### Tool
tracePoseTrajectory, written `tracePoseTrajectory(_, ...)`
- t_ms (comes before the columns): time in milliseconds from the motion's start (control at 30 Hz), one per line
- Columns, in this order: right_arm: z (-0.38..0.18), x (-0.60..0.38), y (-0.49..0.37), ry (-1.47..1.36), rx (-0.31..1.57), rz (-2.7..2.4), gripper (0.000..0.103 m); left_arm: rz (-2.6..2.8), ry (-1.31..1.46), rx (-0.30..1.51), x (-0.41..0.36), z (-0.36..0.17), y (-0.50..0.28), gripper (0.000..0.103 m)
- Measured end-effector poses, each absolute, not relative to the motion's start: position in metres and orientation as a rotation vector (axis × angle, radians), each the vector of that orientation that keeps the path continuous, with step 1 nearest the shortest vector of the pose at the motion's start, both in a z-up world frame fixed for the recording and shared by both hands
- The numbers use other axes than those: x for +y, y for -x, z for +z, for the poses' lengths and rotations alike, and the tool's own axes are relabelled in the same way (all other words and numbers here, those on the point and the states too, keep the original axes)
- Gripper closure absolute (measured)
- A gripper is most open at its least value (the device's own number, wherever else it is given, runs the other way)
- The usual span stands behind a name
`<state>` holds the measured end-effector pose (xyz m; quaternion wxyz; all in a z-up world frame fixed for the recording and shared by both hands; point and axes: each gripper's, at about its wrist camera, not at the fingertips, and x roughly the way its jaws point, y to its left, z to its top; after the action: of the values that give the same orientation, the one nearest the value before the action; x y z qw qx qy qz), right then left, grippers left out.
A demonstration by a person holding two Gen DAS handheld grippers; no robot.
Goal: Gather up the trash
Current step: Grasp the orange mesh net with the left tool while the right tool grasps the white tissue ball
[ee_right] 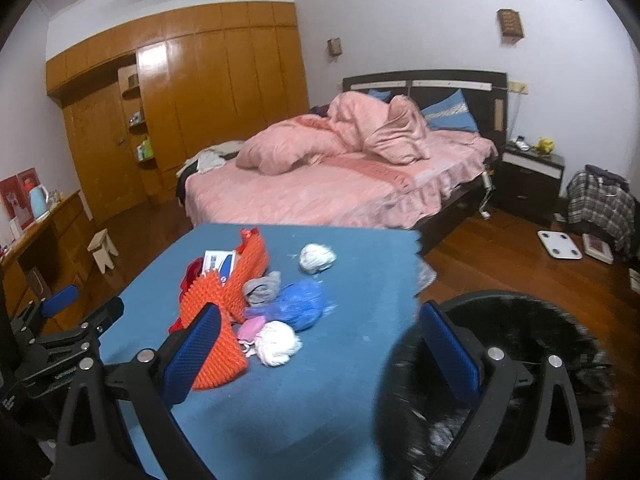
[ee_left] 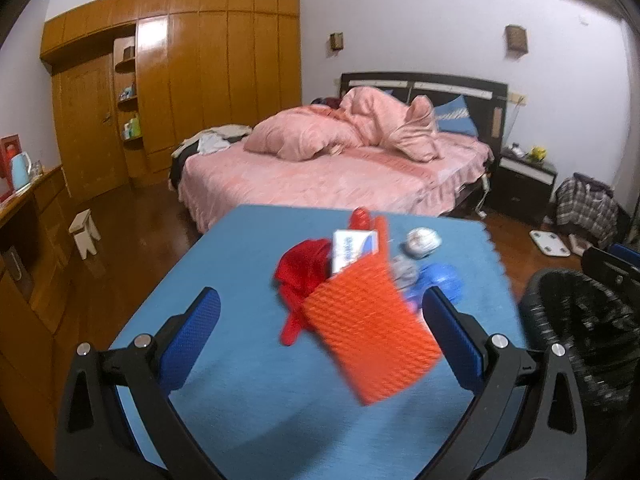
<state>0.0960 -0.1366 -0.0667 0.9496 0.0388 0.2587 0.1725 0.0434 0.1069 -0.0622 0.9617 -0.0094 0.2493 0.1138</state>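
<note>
A pile of trash lies on the blue table (ee_left: 248,412): an orange bumpy mat (ee_left: 370,330), a red cloth (ee_left: 302,270), a white-and-blue box (ee_left: 354,248), a blue plastic bag (ee_right: 298,300), a grey wad (ee_right: 262,288), a pink scrap (ee_right: 250,328) and two white paper balls (ee_right: 278,343) (ee_right: 318,258). My left gripper (ee_left: 320,320) is open, its fingers either side of the orange mat. My right gripper (ee_right: 320,336) is open and empty, above the table's right edge by a black woven bin (ee_right: 516,360). The bin also shows in the left wrist view (ee_left: 584,320).
A bed (ee_right: 340,184) with pink bedding stands beyond the table. A wooden wardrobe (ee_left: 188,76) fills the back left. A small stool (ee_left: 84,232), a nightstand (ee_right: 532,176), a floor scale (ee_right: 559,244) and a plaid bag (ee_right: 600,204) are around the wooden floor.
</note>
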Motion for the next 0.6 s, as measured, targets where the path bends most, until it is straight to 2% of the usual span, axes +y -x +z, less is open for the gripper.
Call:
tracePoseTrajectory(133, -0.098, -0.110, -0.121, -0.054, 0.570, 0.349, 0.017, 0.242, 0.029, 0.500, 0.120, -0.081, -0.050, 0.005)
tracePoseTrajectory(433, -0.147, -0.078, -0.155, -0.021, 0.700, 0.365, 0.028, 0.257, 0.069, 0.564, 0.153, -0.115, -0.087, 0.005)
tracePoseTrajectory(600, -0.161, -0.069, -0.163, 0.003, 0.749, 0.377, 0.034, 0.255, 0.085, 0.594, 0.159, -0.127, -0.097, 0.010)
